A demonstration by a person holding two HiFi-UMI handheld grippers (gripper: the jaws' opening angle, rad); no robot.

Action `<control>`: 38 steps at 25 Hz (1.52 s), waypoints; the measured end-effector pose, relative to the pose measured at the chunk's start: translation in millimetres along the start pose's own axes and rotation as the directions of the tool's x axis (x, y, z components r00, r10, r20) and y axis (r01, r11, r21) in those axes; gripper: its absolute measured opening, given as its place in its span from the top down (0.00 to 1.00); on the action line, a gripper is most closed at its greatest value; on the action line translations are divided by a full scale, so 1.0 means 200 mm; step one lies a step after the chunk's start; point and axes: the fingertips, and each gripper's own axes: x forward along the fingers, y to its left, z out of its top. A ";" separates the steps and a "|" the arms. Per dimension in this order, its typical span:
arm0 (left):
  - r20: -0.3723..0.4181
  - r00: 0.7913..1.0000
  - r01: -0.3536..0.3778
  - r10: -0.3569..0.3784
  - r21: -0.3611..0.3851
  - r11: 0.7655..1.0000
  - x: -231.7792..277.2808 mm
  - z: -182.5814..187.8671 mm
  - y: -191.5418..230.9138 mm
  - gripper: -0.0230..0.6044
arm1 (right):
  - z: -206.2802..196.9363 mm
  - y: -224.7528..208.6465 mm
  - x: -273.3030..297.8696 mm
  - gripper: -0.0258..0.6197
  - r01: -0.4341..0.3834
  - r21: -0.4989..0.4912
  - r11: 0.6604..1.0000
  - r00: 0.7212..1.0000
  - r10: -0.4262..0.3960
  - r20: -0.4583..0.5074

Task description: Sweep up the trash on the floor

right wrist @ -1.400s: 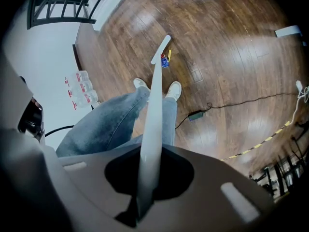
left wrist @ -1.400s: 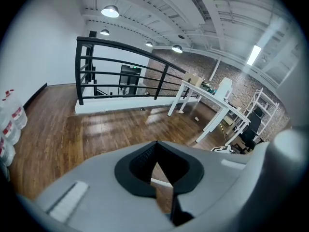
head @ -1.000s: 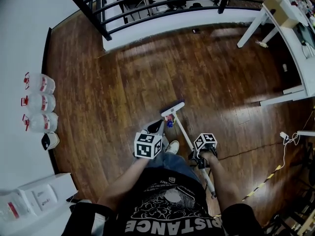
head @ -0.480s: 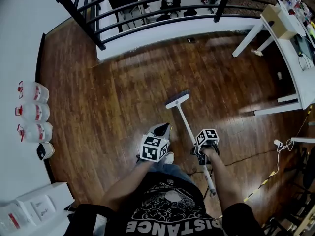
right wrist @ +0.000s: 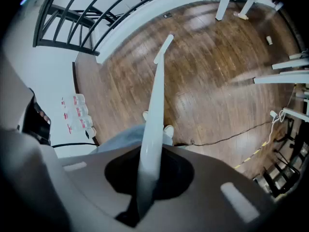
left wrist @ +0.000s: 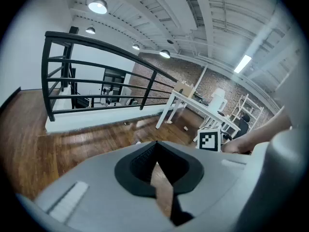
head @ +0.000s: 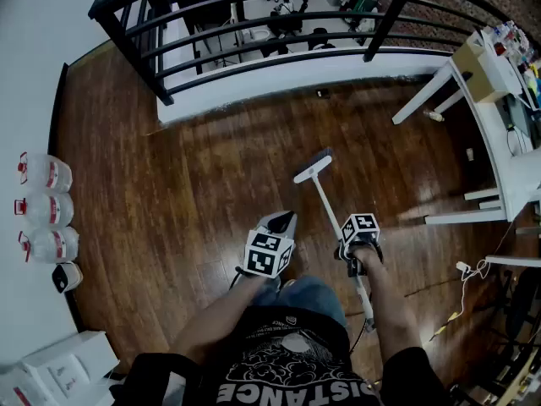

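Right gripper (head: 353, 250) is clamped tight on the broom (head: 320, 186). Left gripper (left wrist: 155, 170) is pinched shut, seemingly on the dustpan (head: 278, 223). Scraps (head: 434, 117) by the worktop (head: 500, 134) look unswept.

The broom (head: 314, 166) in the right gripper (head: 355, 259) has swung its head forward, away from the dustpan (head: 278, 222) (small coloured bits beside it no longer show), nearer the railing (head: 390, 15).

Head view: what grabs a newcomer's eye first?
The white broom, clamped in the right gripper, slants mid-floor with its head toward the black railing at top. A grey dustpan shows just ahead of the left gripper; three water jugs line the left wall.
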 end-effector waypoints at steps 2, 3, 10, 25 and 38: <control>0.007 1.000 -0.006 0.006 -0.005 1.000 0.04 0.06 0.05 0.96 | 0.11 0.01 -0.07 0.95 -0.031 0.030 0.999 0.999 0.030 0.029; 0.008 1.000 -0.010 0.010 -0.008 1.000 0.06 0.08 0.07 0.95 | 0.17 0.02 -0.11 0.95 -0.058 0.048 0.997 0.997 0.056 0.047; 0.008 0.998 -0.064 0.064 -0.045 0.997 0.35 0.26 0.18 0.96 | 0.79 0.00 -0.38 0.95 -0.287 0.141 0.948 0.947 0.259 0.188; -0.035 0.987 -0.162 0.159 -0.104 0.981 1.47 1.05 0.22 0.95 | 2.26 -0.04 -0.90 0.96 -0.552 0.210 0.807 0.829 0.506 0.236; -0.034 0.977 -0.214 0.212 -0.155 0.964 1.74 1.18 0.42 0.95 | 2.91 -0.13 -0.98 0.95 -0.681 0.283 0.676 0.731 0.605 0.314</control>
